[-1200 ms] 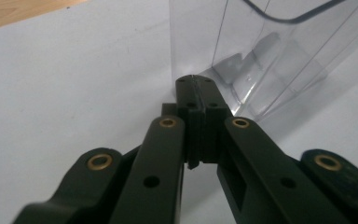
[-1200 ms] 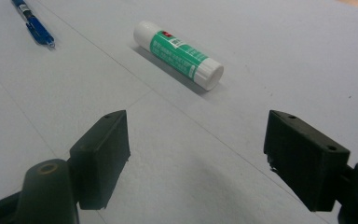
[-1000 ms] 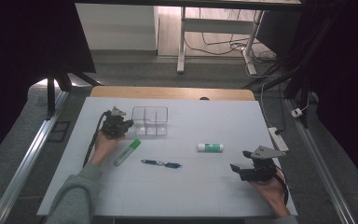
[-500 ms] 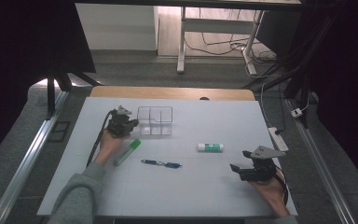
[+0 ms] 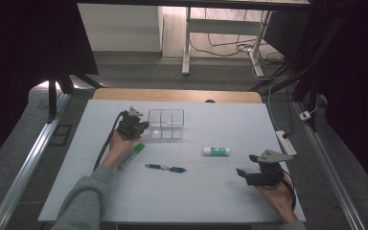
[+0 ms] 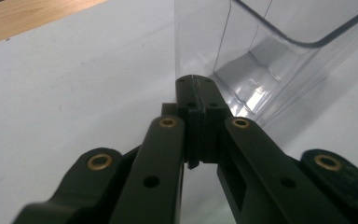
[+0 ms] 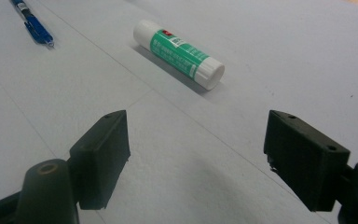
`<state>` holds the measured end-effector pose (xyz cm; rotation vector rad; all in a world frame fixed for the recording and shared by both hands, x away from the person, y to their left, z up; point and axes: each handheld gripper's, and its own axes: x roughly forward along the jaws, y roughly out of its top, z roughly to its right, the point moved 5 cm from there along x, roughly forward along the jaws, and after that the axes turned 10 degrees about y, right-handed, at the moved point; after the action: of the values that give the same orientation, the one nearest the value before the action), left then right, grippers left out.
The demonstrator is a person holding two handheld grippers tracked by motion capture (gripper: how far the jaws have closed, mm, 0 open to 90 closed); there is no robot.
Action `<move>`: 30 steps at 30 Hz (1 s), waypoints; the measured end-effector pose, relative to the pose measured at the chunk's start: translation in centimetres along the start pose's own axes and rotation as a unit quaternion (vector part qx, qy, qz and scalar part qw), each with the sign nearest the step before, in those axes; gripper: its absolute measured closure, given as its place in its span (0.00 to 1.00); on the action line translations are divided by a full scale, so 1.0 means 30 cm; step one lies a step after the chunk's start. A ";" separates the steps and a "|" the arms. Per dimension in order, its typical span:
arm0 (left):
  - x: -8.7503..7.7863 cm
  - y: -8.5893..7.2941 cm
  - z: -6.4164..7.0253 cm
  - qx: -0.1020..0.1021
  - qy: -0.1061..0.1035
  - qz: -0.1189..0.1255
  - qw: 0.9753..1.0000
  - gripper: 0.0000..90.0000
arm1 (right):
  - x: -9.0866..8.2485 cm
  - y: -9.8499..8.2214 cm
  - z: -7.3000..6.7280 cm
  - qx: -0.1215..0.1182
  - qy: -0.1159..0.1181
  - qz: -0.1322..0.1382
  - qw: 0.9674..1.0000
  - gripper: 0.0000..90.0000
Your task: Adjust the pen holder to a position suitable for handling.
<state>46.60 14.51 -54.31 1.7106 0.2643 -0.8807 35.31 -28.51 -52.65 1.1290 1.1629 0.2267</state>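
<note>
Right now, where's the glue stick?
In the high view the glue stick lies flat on the table, right of centre, between the blue pen and the right gripper, below the clear box.

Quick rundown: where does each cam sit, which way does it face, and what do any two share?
High view: above the person's side, looking forward and down on the table; forearms, hands, both tongs.
Left gripper view: on the left tongs, shut, tips at the clear organizer box.
Right gripper view: on the right tongs, open, facing the glue stick and blue pen.
Shared: high and right views both show glue stick and pen.
</note>
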 end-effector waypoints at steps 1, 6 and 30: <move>0.000 0.000 0.000 0.000 0.000 0.000 1.000 0.99 | 0.001 0.000 -0.001 0.000 0.001 0.001 1.000 0.24; 0.008 0.012 0.014 0.007 0.000 -0.001 1.000 0.99 | 0.004 0.001 -0.002 0.000 0.001 -0.001 1.000 0.24; 0.044 0.060 0.069 0.020 -0.011 -0.002 1.000 0.99 | 0.012 0.001 -0.004 0.002 0.001 -0.003 1.000 0.24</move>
<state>47.71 11.69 -54.03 1.7376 0.2372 -0.9122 35.38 -28.17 -52.83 1.1293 1.1700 0.2209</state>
